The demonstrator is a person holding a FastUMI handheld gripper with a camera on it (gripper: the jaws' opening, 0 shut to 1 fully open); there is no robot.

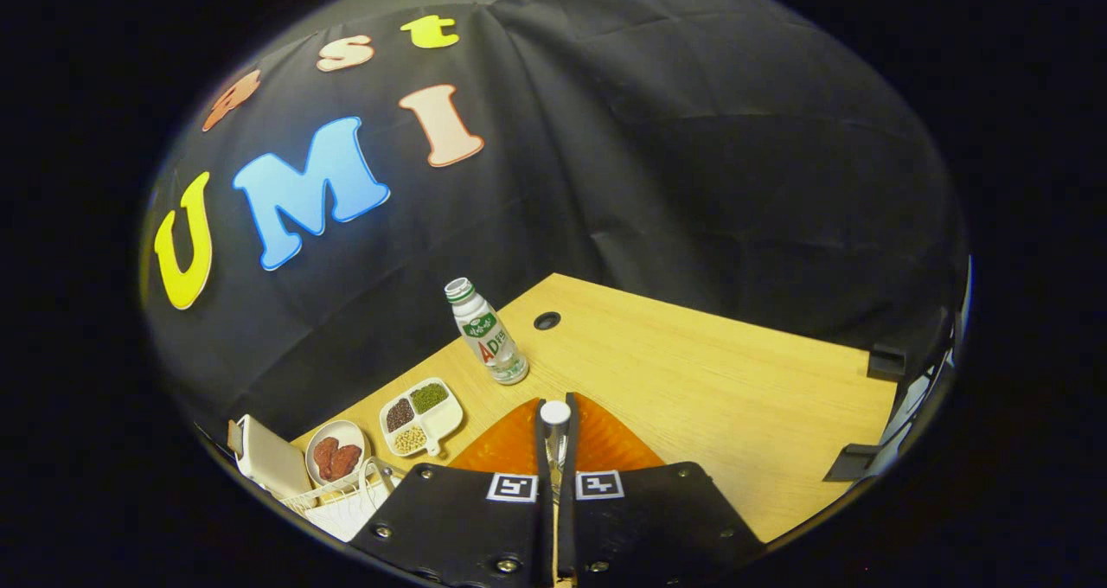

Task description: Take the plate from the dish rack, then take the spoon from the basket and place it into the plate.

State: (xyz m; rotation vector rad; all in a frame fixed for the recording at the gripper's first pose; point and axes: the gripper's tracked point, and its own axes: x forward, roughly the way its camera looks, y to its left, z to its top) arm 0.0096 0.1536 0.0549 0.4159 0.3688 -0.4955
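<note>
My gripper (554, 432) has its two black fingers drawn close together, pinching a slim silvery spoon (554, 415) whose rounded end sticks out just past the fingertips. An orange ribbed plate (610, 439) lies flat on the wooden table (709, 398) directly under and just ahead of the fingers, showing on both sides of them. The white wire basket (342, 501) stands at the table's near left corner, beside the left finger's mount. The spoon's lower part is hidden between the fingers.
A white bottle with a green label (486, 333) stands beyond the plate, near a cable hole (547, 320). Left of the plate sit a white divided dish of beans (421, 415), a small bowl of red food (337, 456) and a white box (270, 460).
</note>
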